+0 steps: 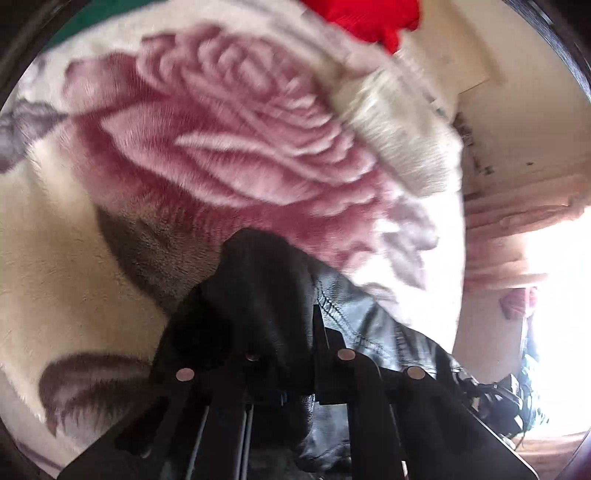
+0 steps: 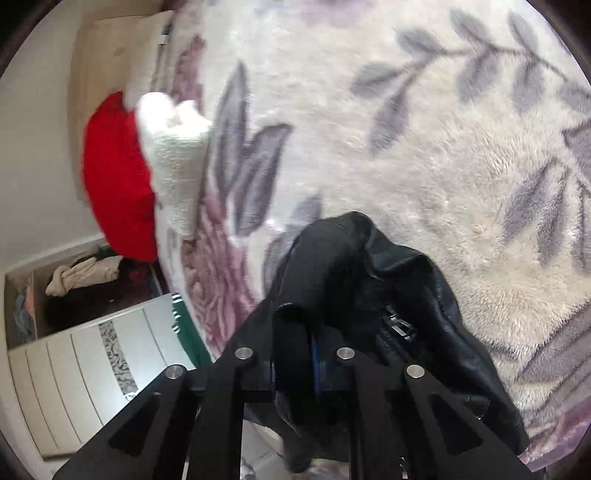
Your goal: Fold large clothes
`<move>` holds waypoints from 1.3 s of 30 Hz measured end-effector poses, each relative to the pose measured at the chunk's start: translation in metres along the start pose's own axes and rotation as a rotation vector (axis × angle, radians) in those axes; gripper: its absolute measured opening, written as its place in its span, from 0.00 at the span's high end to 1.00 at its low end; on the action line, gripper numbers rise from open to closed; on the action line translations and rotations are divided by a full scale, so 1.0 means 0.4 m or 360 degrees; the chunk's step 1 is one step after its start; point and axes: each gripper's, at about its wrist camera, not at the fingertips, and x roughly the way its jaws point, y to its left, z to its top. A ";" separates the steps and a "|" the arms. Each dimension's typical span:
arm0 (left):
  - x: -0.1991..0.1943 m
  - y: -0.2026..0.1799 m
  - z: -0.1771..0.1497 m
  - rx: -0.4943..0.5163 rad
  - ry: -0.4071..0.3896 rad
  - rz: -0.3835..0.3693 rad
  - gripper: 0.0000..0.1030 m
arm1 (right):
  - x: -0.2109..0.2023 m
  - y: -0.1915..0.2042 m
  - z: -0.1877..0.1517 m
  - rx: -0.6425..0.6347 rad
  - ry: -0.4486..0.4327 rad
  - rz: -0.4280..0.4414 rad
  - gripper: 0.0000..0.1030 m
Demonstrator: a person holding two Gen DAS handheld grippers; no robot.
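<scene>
A black leather jacket (image 1: 354, 314) is bunched over my left gripper (image 1: 280, 321), whose jaws are shut on a fold of it; the fabric hides the fingertips. In the right wrist view the same jacket (image 2: 424, 295), zipper showing, drapes over my right gripper (image 2: 314, 325), which is also shut on a dark fold. Both grippers hang just above a cream plush blanket with pink roses and grey leaves (image 1: 221, 129) (image 2: 406, 147) that covers the bed.
A folded white fleece piece (image 2: 177, 158) (image 1: 406, 136) and a red garment (image 2: 118, 177) (image 1: 369, 18) lie near the bed's edge. Beside the bed stands an open drawer with clothes (image 2: 81, 288) and a white panelled front (image 2: 74, 369). A green cloth (image 2: 188, 332) hangs at the edge.
</scene>
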 end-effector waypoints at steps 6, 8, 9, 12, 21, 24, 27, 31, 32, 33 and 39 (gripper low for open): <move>-0.031 0.107 -0.122 -0.0135 0.0066 -0.0010 0.94 | -0.099 -0.058 -0.083 -0.0030 0.0033 -0.0021 0.90; 0.024 0.175 -0.163 -0.0215 0.0126 0.0028 0.94 | -0.075 -0.135 -0.102 0.0028 0.0085 -0.0112 0.90; 0.045 0.194 -0.175 -0.0214 0.0137 0.0064 0.94 | -0.059 -0.162 -0.106 0.0056 0.0100 -0.0145 0.90; 0.110 0.248 -0.201 -0.0234 0.0169 0.0078 0.93 | -0.007 -0.244 -0.103 0.0090 0.0098 -0.0271 0.90; -0.073 0.257 -0.211 -0.0240 0.0241 0.0125 0.50 | -0.037 -0.209 -0.072 0.0009 0.0195 -0.0463 0.56; -0.152 0.168 -0.186 -0.0018 0.0127 0.0330 0.52 | -0.117 -0.148 -0.077 -0.0167 0.0123 -0.0624 0.48; -0.111 0.024 -0.155 0.0263 0.0150 0.0374 0.76 | -0.131 -0.046 -0.093 -0.0399 0.0091 -0.0674 0.48; 0.062 -0.145 -0.141 0.0461 0.0265 0.0261 0.92 | -0.015 0.105 -0.132 -0.0645 0.0200 -0.0676 0.71; 0.125 -0.182 -0.140 0.0520 0.0316 0.0259 0.92 | 0.037 0.143 -0.142 -0.0695 0.0250 -0.0642 0.74; 0.185 -0.207 -0.140 0.0567 0.0354 0.0269 0.92 | 0.088 0.179 -0.152 -0.0765 0.0260 -0.0644 0.74; 0.399 -0.105 -0.075 0.0333 0.0543 0.0334 0.96 | 0.355 0.218 -0.137 -0.0935 0.0371 -0.0909 0.90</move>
